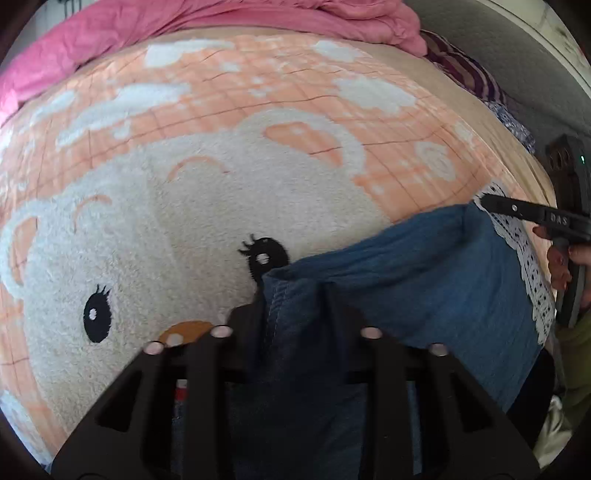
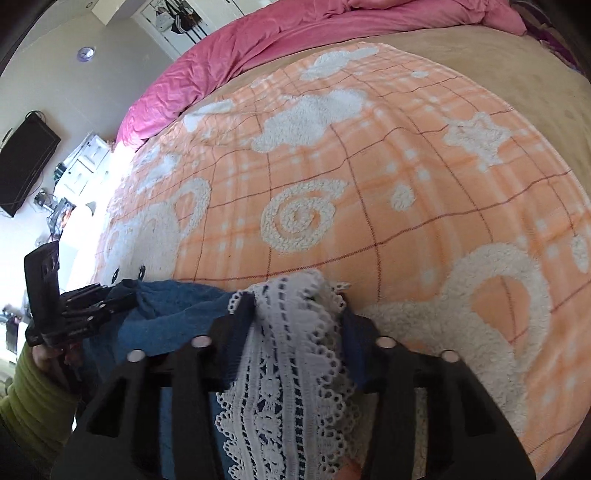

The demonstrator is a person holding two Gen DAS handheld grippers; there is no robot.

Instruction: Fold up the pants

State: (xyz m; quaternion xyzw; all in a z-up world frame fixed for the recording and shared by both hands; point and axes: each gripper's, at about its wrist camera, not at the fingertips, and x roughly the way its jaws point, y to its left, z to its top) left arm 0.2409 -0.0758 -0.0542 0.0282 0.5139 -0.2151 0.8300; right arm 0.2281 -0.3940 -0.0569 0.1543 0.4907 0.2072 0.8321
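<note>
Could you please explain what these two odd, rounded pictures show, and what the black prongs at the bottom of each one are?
No robot is involved: a person holds a hand-held gripper in each hand, and a wide-angle camera on each looks along its two fingers. The black prongs are those fingers. One picture comes from the left gripper, the other from the right gripper. Both look over a bed covered by an orange blanket with a white bear pattern, with a pink duvet behind. On it lie blue pants with a white lace trim. The left gripper is shut on the blue cloth; the right is shut on the lace edge.
</note>
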